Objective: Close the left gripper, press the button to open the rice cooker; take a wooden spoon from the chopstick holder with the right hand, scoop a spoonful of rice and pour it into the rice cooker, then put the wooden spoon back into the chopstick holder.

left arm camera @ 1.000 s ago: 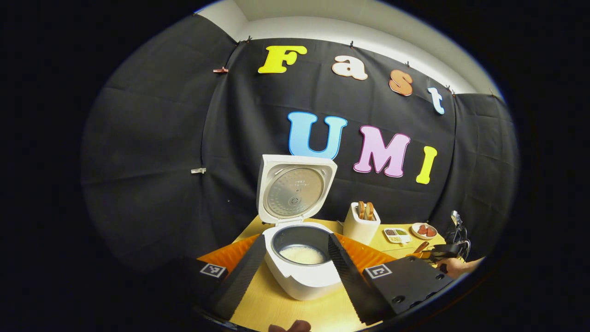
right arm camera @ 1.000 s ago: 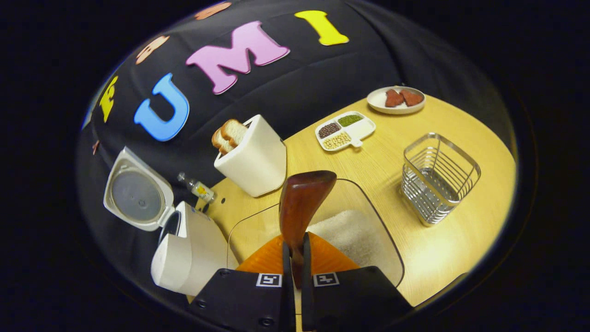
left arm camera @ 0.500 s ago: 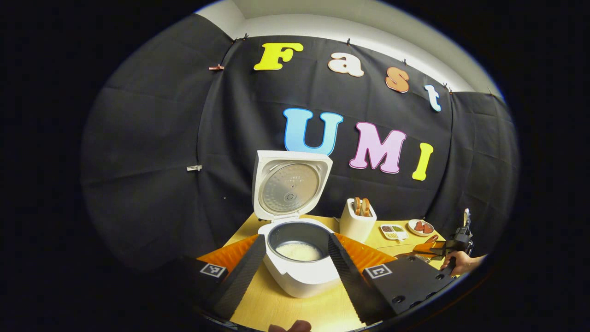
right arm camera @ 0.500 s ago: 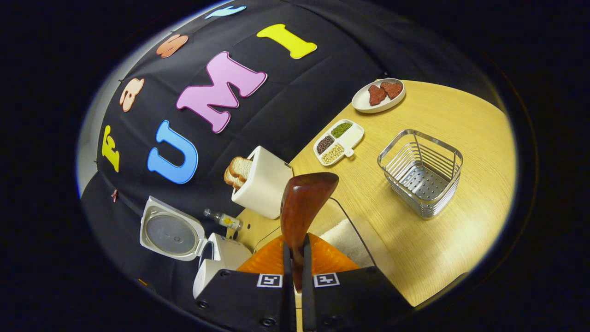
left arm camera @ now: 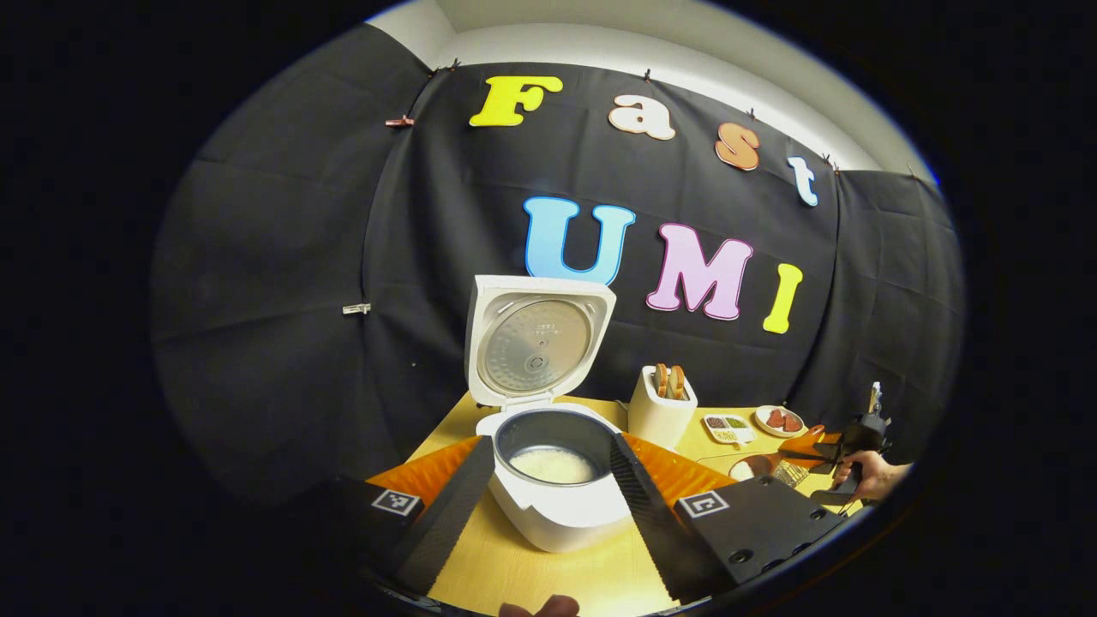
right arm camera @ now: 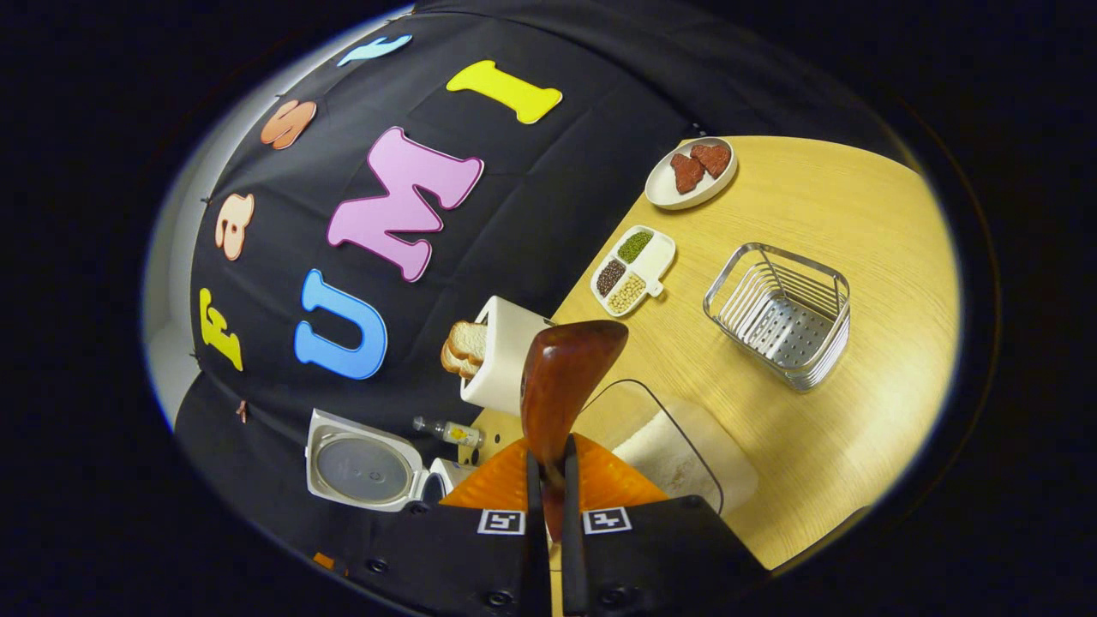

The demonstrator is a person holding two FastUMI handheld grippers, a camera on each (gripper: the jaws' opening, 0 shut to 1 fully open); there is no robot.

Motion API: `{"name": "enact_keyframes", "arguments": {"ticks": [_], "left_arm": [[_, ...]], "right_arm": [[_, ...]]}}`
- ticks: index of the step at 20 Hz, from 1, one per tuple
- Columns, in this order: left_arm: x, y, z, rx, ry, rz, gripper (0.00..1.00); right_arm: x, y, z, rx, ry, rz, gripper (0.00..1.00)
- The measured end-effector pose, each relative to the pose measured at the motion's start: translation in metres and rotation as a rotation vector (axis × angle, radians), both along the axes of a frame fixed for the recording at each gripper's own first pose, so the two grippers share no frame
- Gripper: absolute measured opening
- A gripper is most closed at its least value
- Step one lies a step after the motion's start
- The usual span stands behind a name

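The white rice cooker (left arm camera: 557, 514) stands with its lid (left arm camera: 536, 347) raised, and white rice lies in its pot (left arm camera: 553, 464). My left gripper (left arm camera: 548, 506) hangs open in front of it, one finger on each side of the pot in the view, holding nothing. My right gripper (right arm camera: 548, 470) is shut on the handle of the wooden spoon (right arm camera: 561, 386), whose brown bowl points up and forward. Below the spoon sits a clear container (right arm camera: 677, 450) of rice. The wire chopstick holder (right arm camera: 784, 313) stands to the right with nothing in it. In the left gripper view the right gripper (left arm camera: 836, 450) is far right, held by a hand (left arm camera: 866, 476).
A white toaster (right arm camera: 501, 351) with bread slices stands behind the rice container, and a small bottle (right arm camera: 446, 431) lies beside it. A divided dish (right arm camera: 632, 270) of beans and a plate (right arm camera: 690, 167) with red pieces sit near the back of the wooden table (right arm camera: 857, 428).
My right gripper has lifted and turned with the spoon: the rice container and cooker have slid lower in its view. The left gripper has barely moved.
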State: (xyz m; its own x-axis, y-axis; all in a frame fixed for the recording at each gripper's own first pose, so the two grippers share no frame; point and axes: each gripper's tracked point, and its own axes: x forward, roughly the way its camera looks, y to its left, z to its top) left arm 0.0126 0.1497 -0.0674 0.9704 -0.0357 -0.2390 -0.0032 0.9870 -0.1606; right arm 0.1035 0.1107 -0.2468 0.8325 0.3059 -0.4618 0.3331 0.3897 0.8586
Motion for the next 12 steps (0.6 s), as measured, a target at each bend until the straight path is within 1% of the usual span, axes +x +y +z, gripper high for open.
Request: {"name": "enact_keyframes", "arguments": {"ticks": [2,5,9,12], "left_arm": [[-0.001,0.002,-0.001,-0.008,0.001,-0.002,0.94],[-0.001,0.007,-0.003,-0.016,-0.001,-0.001,0.94],[-0.002,0.017,-0.005,-0.032,-0.002,0.004,0.94],[-0.004,0.026,-0.004,-0.038,-0.005,0.011,0.94]], "right_arm": [[0.002,0.001,0.017,0.056,-0.01,-0.005,0.1],[0.012,0.019,0.049,0.112,-0.039,0.0,0.1],[0.027,0.063,0.097,0.16,-0.069,0.048,0.1],[0.043,0.107,0.13,0.176,-0.114,0.085,0.1]]}}
